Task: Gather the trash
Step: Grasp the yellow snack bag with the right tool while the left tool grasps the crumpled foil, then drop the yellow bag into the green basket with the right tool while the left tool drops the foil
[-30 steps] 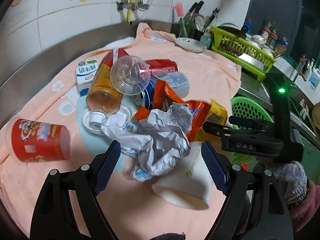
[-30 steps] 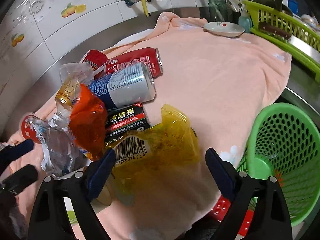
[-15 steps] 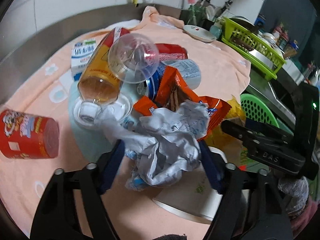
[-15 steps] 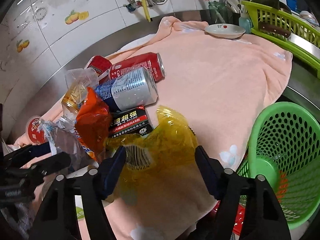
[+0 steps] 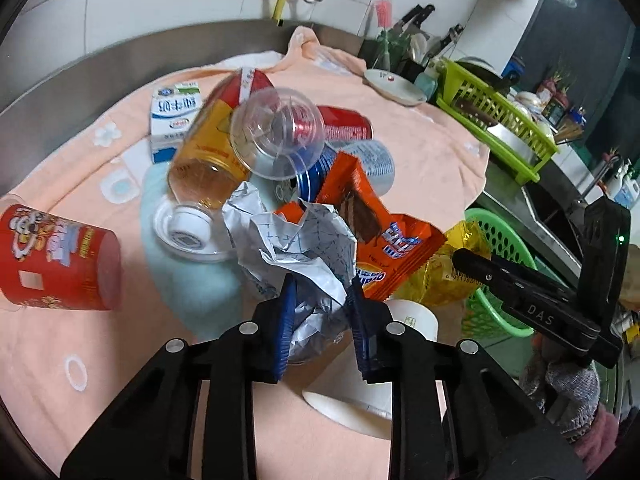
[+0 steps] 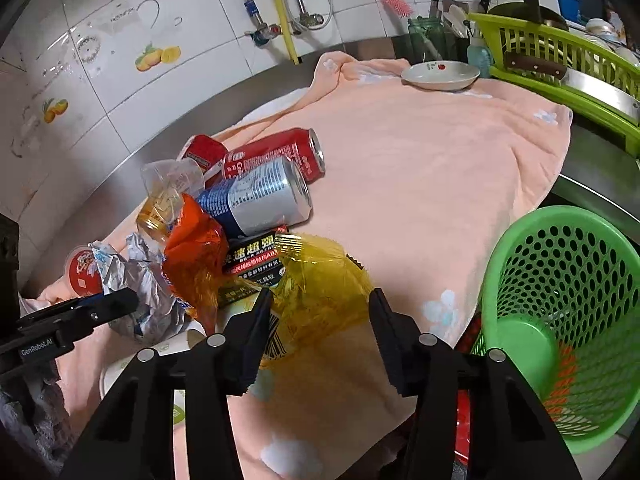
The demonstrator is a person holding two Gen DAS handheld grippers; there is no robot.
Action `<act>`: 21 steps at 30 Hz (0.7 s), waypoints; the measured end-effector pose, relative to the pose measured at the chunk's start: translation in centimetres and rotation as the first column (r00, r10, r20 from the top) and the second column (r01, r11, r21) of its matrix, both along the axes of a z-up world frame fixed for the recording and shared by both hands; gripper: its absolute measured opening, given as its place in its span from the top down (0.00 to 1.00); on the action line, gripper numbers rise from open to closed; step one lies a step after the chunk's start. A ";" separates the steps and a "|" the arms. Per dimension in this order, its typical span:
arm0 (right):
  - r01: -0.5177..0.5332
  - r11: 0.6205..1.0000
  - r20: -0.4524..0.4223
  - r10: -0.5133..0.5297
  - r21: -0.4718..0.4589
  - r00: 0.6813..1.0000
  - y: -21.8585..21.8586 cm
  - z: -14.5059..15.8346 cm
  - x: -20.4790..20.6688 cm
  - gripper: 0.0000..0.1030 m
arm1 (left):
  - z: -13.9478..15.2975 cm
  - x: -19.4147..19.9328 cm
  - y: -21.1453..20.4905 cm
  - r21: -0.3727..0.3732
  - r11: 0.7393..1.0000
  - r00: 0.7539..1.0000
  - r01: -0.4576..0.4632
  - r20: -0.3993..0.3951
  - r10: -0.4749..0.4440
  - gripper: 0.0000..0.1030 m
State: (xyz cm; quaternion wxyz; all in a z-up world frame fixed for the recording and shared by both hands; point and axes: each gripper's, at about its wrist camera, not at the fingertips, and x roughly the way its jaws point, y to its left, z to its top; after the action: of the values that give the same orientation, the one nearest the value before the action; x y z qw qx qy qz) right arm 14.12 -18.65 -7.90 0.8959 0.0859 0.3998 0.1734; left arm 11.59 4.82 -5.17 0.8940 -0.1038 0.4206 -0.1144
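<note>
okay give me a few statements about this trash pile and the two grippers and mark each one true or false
1. The left gripper is closed on the crumpled paper. True; its jaws have just been closing.
2. The green basket sits at the far back against the tiled wall. False; it stands at the near right edge of the peach towel.
3. The yellow wrapper lies between the fingers of the right gripper. True; its jaws have just been closing.
4. The red can stands upright. False; it lies on its side beside the silver-blue can.
5. The white dish holds the orange snack bag. False; the dish looks empty.
</note>
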 end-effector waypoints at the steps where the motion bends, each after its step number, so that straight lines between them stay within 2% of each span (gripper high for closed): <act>1: 0.001 1.000 0.005 -0.001 -0.001 1.000 0.0 0.1 -0.1 0.56 | 0.3 -0.2 0.2 -0.001 1.000 1.000 -0.003 0.009 0.003 0.77; 7: 0.009 1.000 0.044 -0.009 -0.002 0.999 -0.4 1.4 -0.9 0.60 | 2.3 -1.5 0.7 -0.018 1.000 0.998 0.007 0.063 -0.006 0.81; 10: 0.020 1.000 0.057 -0.020 0.007 0.998 -0.9 2.0 -1.2 0.62 | 3.3 -2.0 0.6 -0.022 1.000 0.996 0.018 0.084 -0.016 0.90; 12: 0.026 1.000 0.065 -0.026 0.005 0.998 -1.1 2.4 -1.4 0.62 | 3.6 -2.0 0.6 -0.021 1.000 0.996 0.019 0.088 -0.017 0.90; 17: 0.030 0.999 0.072 -0.028 -0.020 0.997 -1.0 2.3 -1.6 0.63 | 2.8 -1.8 0.9 -0.029 1.000 0.997 0.006 0.072 -0.004 0.91; 21: 0.045 0.999 0.083 -0.045 0.004 0.995 -1.4 2.4 -1.7 0.63 | 2.6 -1.9 1.3 -0.033 0.999 0.997 -0.001 0.071 0.004 0.91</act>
State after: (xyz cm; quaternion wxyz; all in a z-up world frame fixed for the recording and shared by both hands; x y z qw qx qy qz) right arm 12.39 -20.08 -5.49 0.9154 0.0886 0.3598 0.1570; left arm 9.67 6.10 -2.58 0.9068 -0.1149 0.3863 -0.1238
